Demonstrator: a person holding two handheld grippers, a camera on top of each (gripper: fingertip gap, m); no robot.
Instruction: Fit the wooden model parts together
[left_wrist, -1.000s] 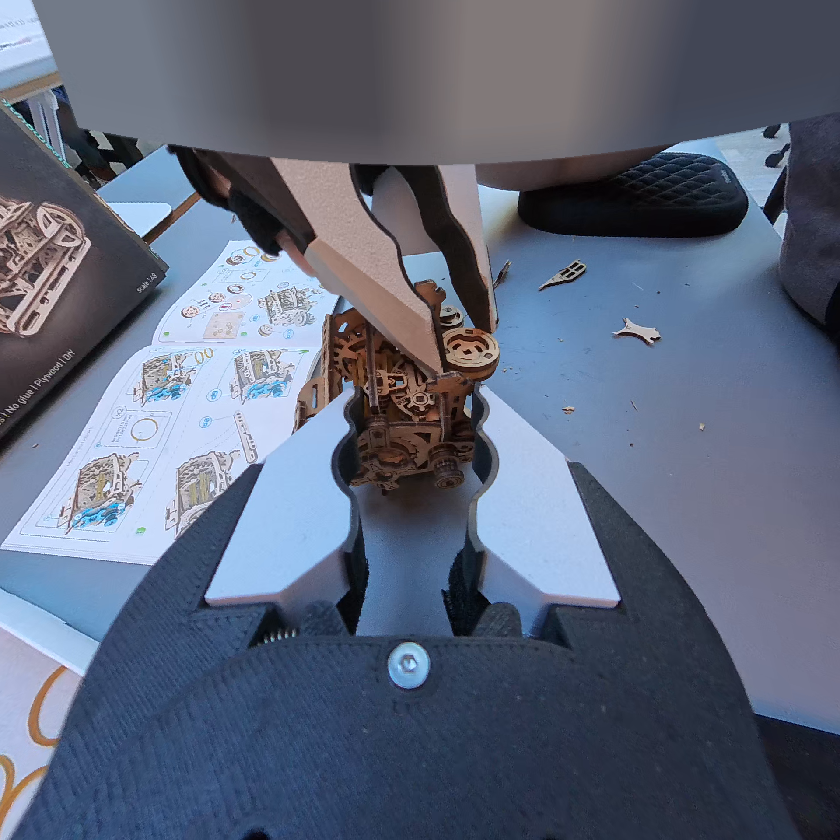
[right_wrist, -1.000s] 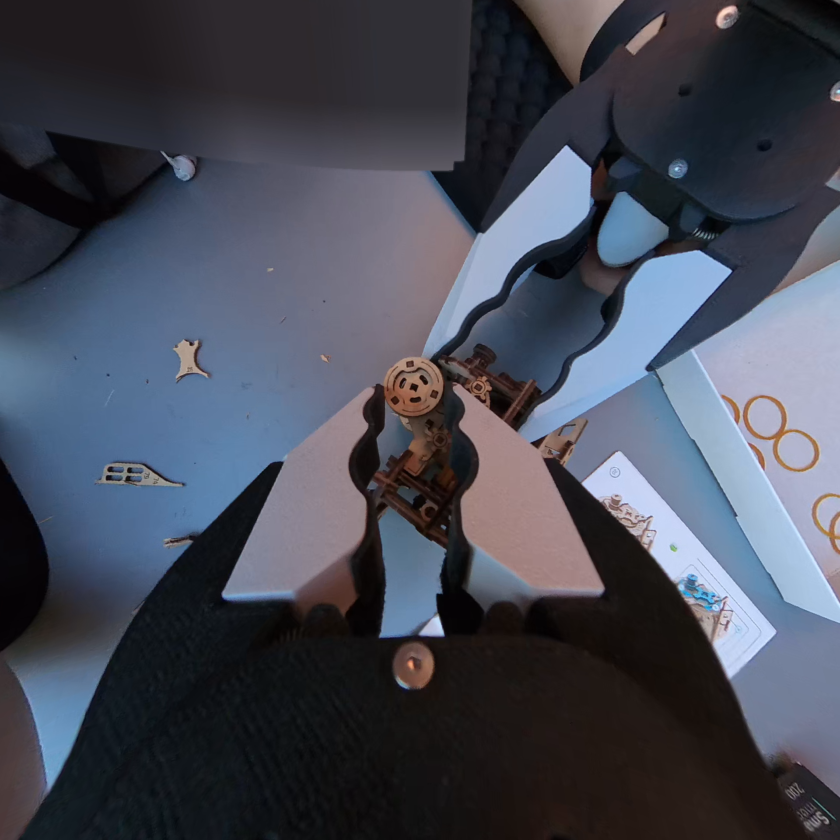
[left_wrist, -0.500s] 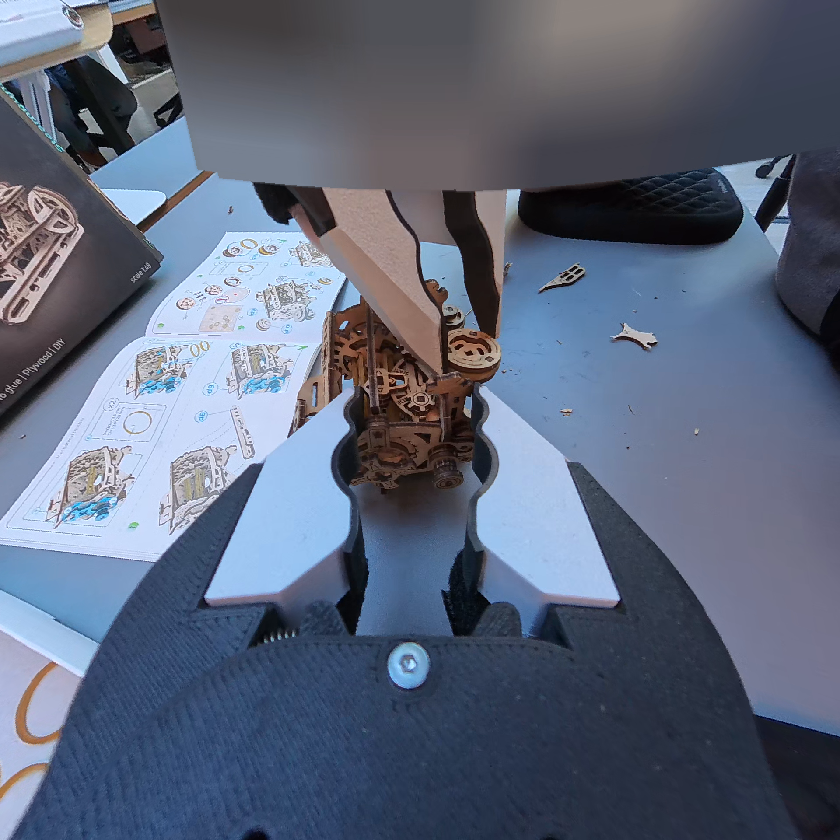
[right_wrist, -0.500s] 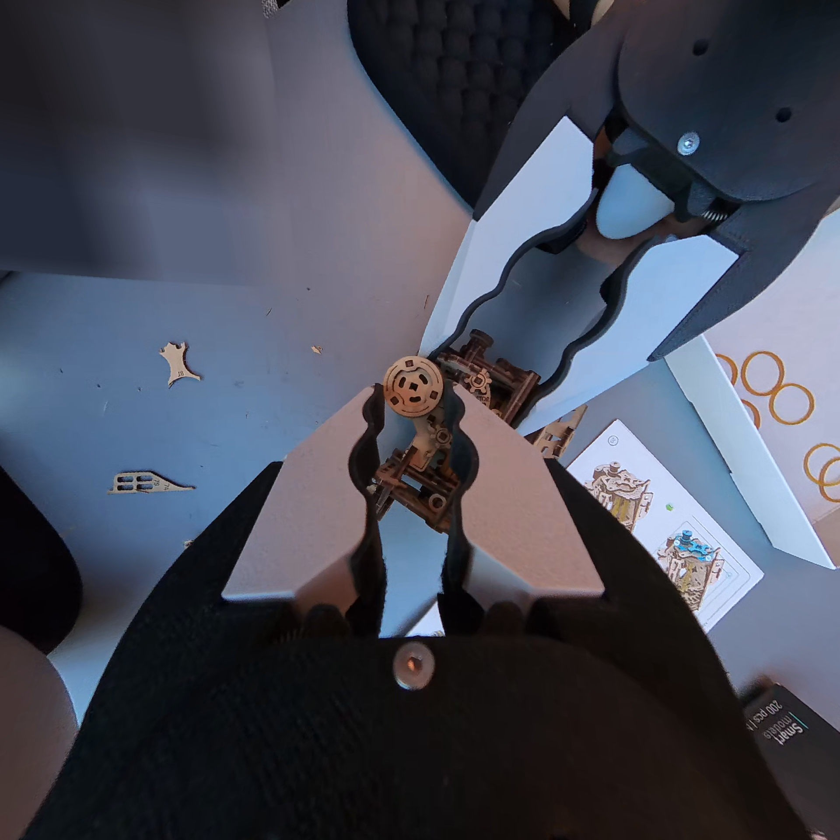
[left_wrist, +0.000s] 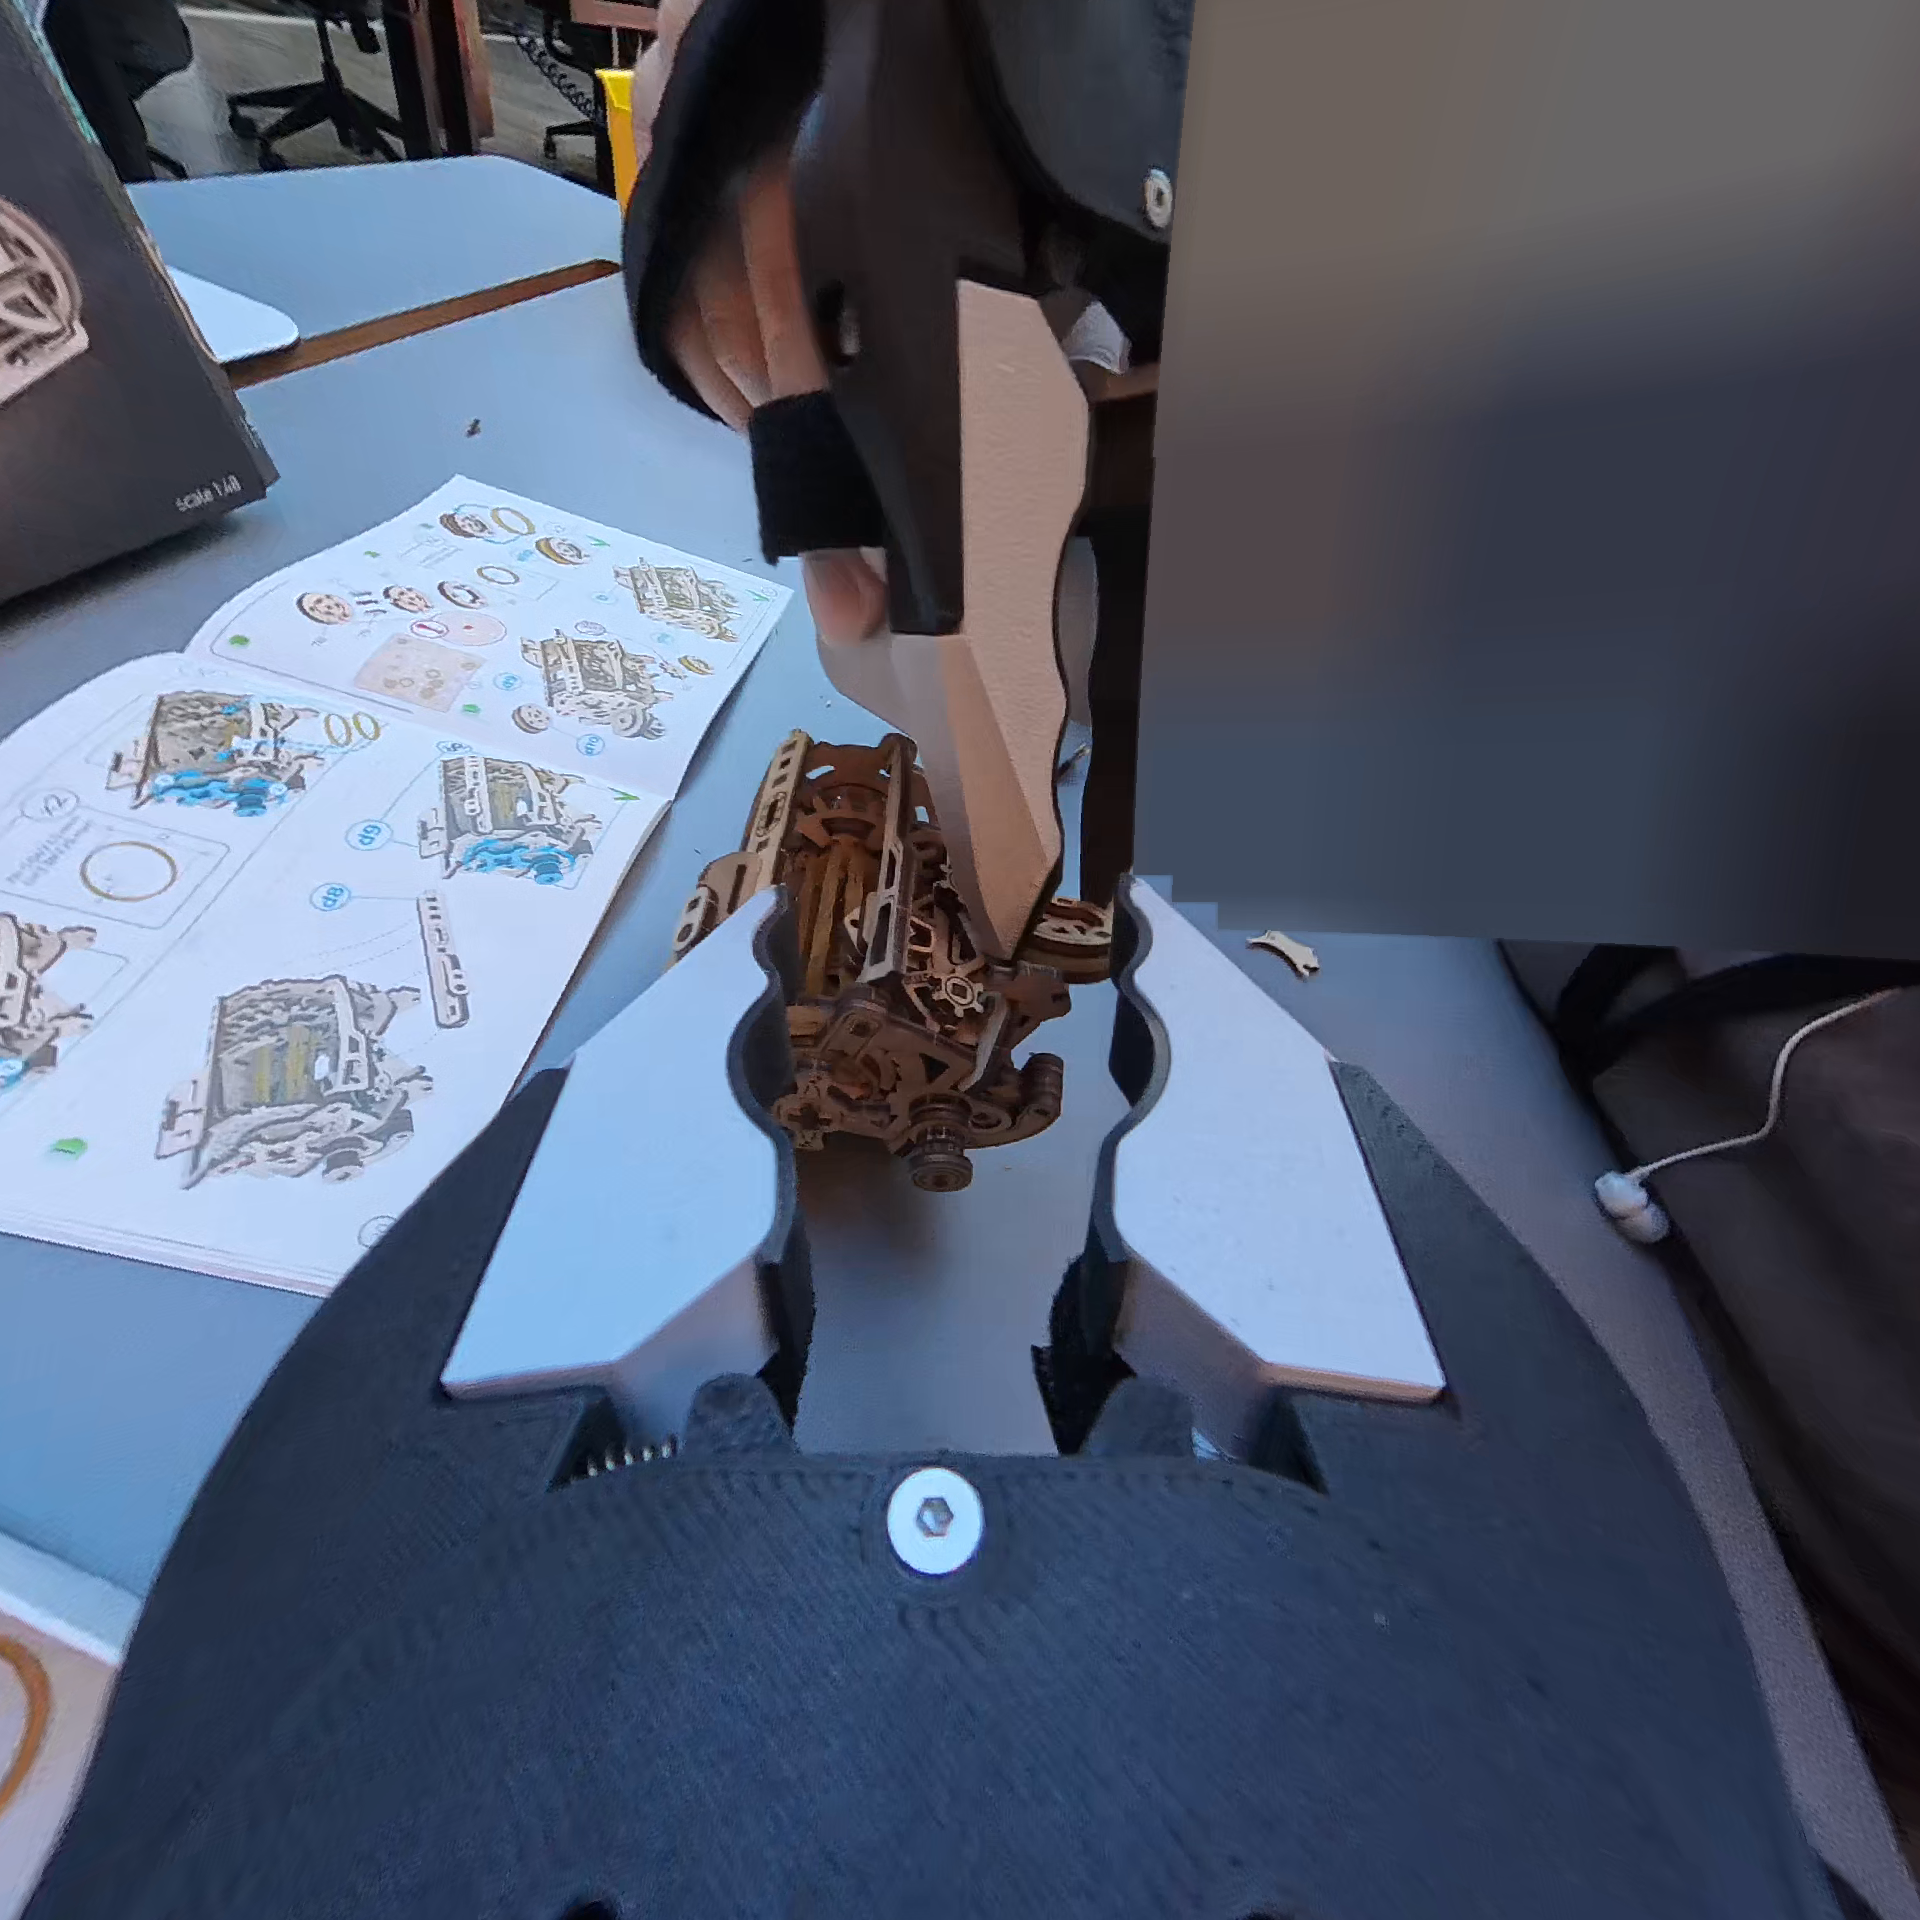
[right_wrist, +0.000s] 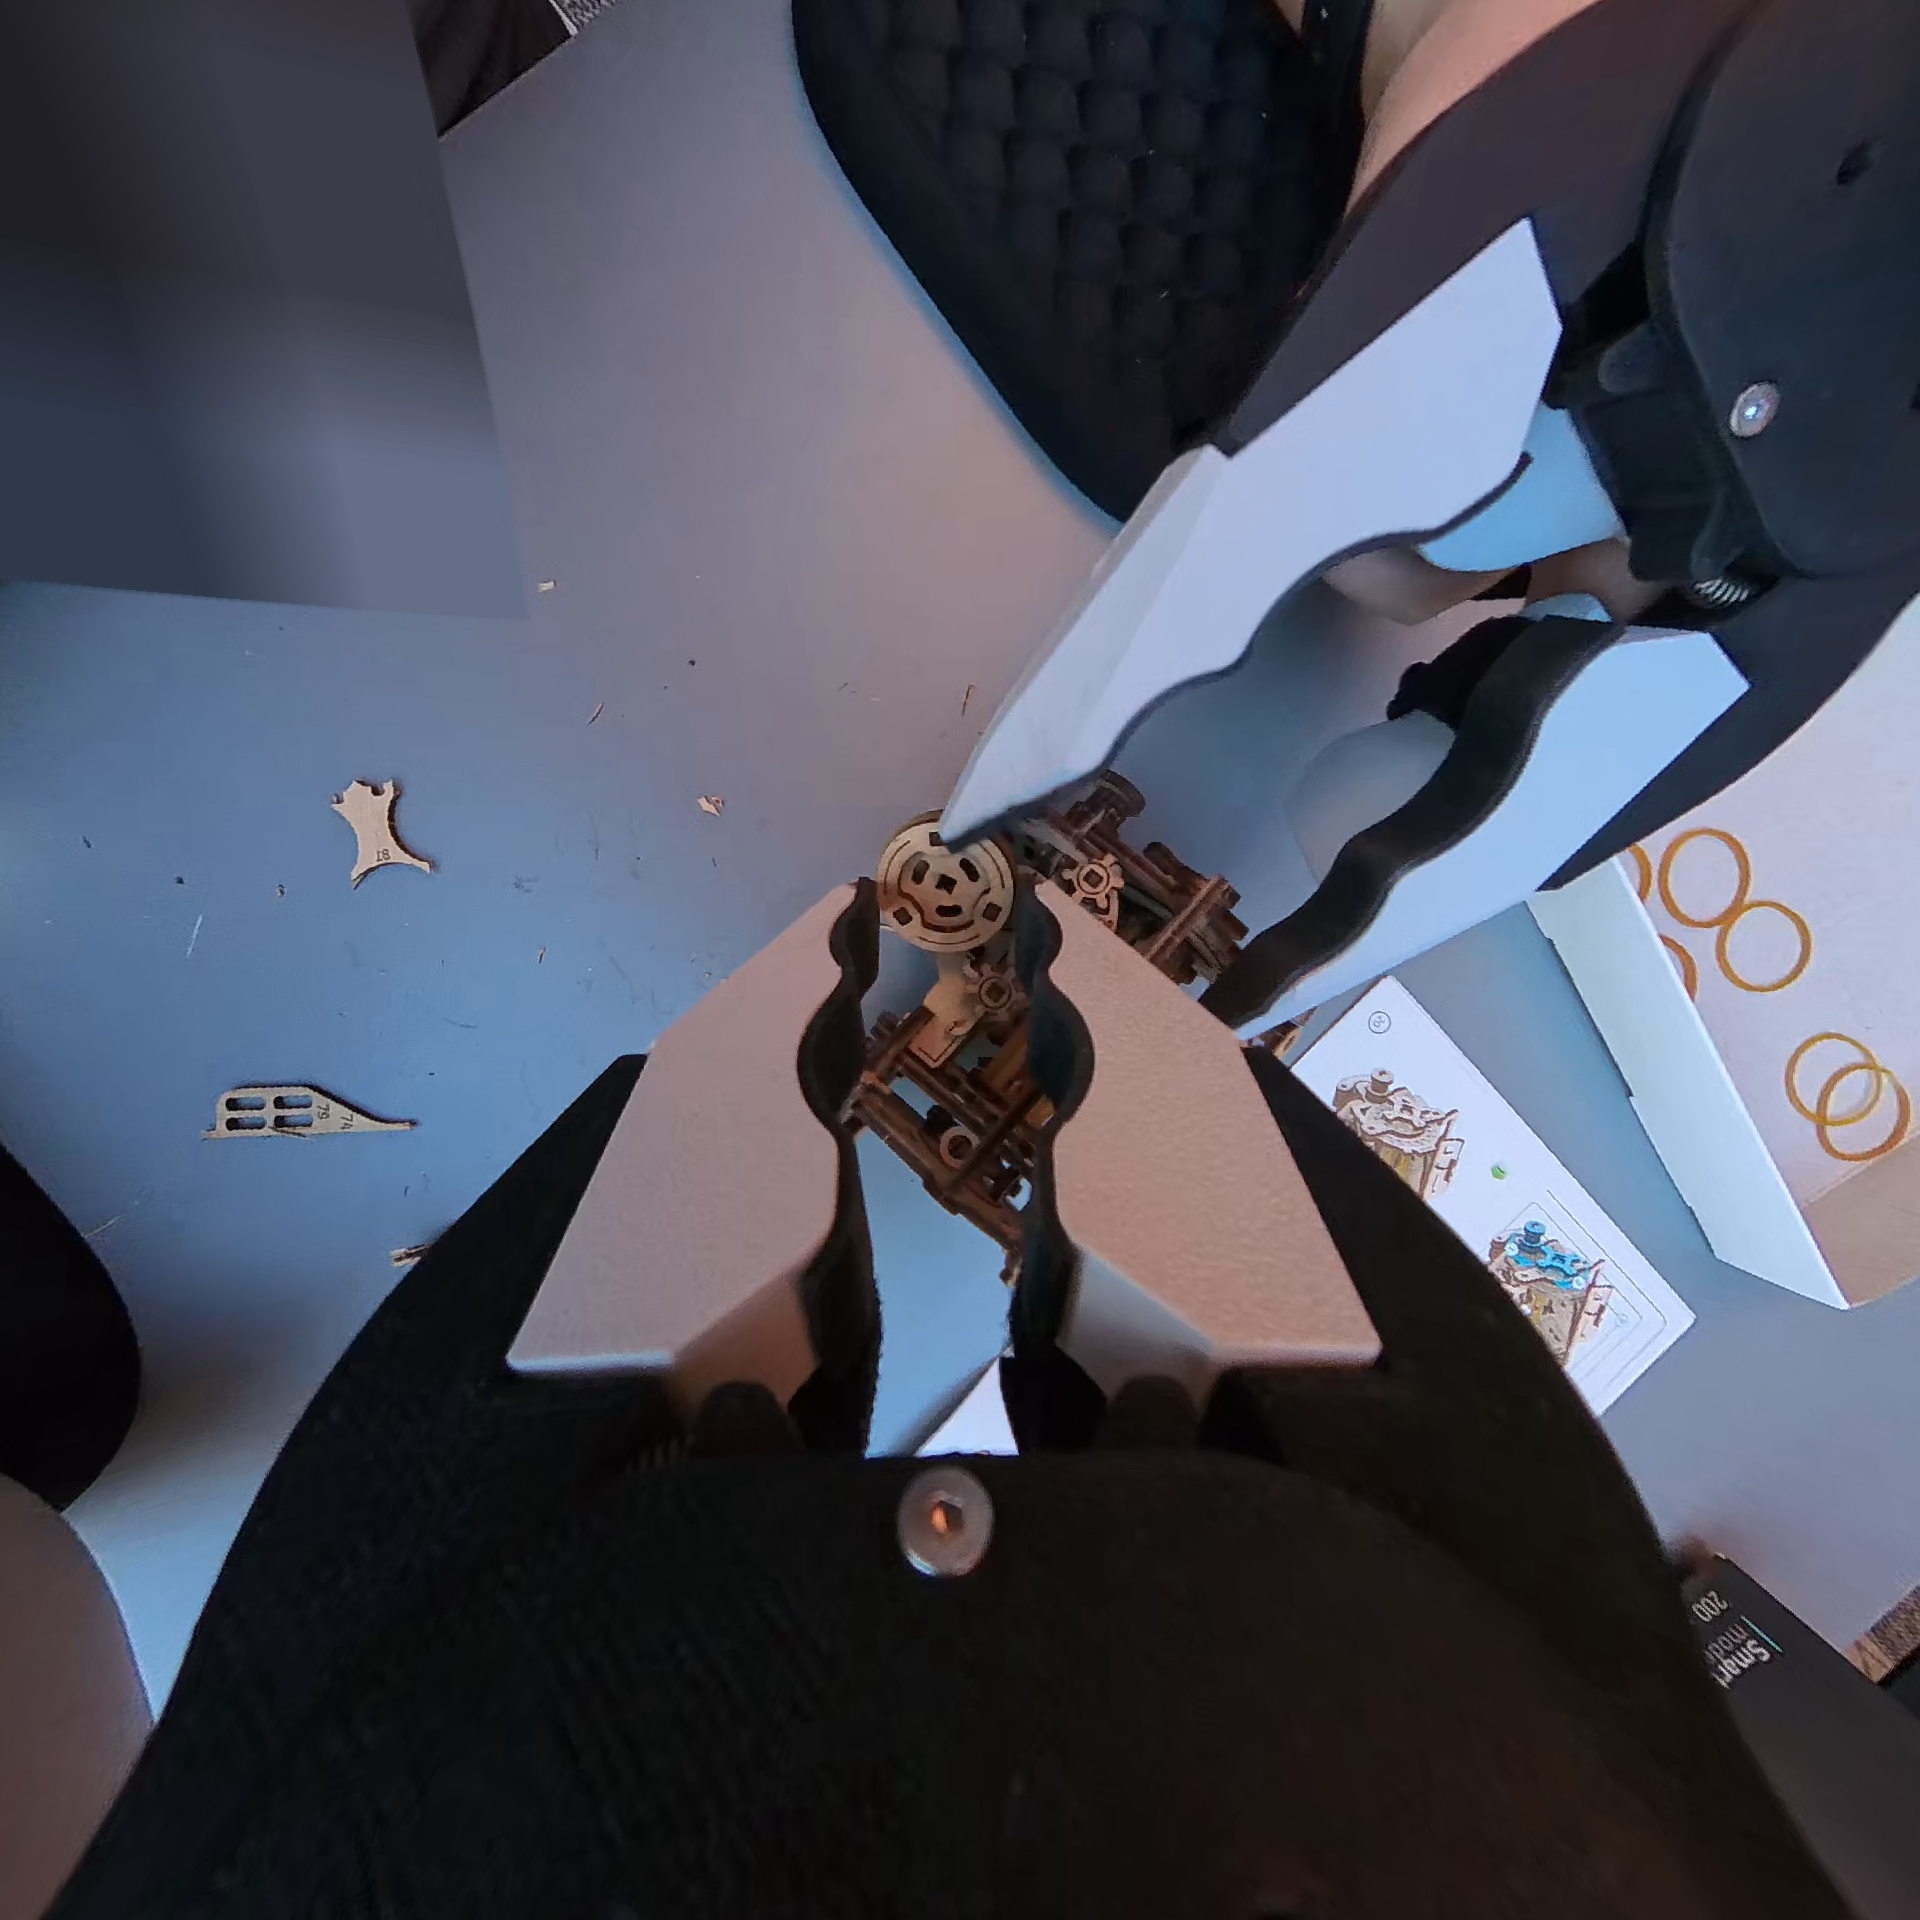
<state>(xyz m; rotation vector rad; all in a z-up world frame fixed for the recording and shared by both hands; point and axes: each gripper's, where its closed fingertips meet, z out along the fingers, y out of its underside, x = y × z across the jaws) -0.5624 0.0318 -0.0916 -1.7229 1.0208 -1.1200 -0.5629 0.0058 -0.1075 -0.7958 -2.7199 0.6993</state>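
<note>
A brown wooden gear model (left_wrist: 894, 997) sits low over the grey table (left_wrist: 468, 416), tilted between the pads of my left gripper (left_wrist: 945, 914). The left jaws close around its sides. My right gripper (right_wrist: 945, 904) comes down from above and is shut on a small round wooden wheel (right_wrist: 945, 883) at the model's top corner. The wheel also shows in the left wrist view (left_wrist: 1070, 930), under the right gripper (left_wrist: 1055, 925). In the right wrist view the left gripper (right_wrist: 1086, 923) reaches in from the upper right, and its upper fingertip (right_wrist: 997, 810) touches the wheel. The model (right_wrist: 966, 1101) shows between my right fingers.
An open instruction booklet (left_wrist: 364, 831) lies left of the model, with a dark kit box (left_wrist: 83, 312) behind it. A white box with rubber bands (right_wrist: 1766, 935) stands near the booklet (right_wrist: 1455, 1164). Wooden scraps (right_wrist: 379, 831) (right_wrist: 291, 1112) lie on the table. A black cushion (right_wrist: 1091, 208) and an earphone cable (left_wrist: 1631, 1216) are nearby. My left and right fingertips are right by each other.
The model has turned and tilted between the left jaws, which stand a little wider. The right gripper now stands steeper over it, still holding the wheel. The left gripper has swung round.
</note>
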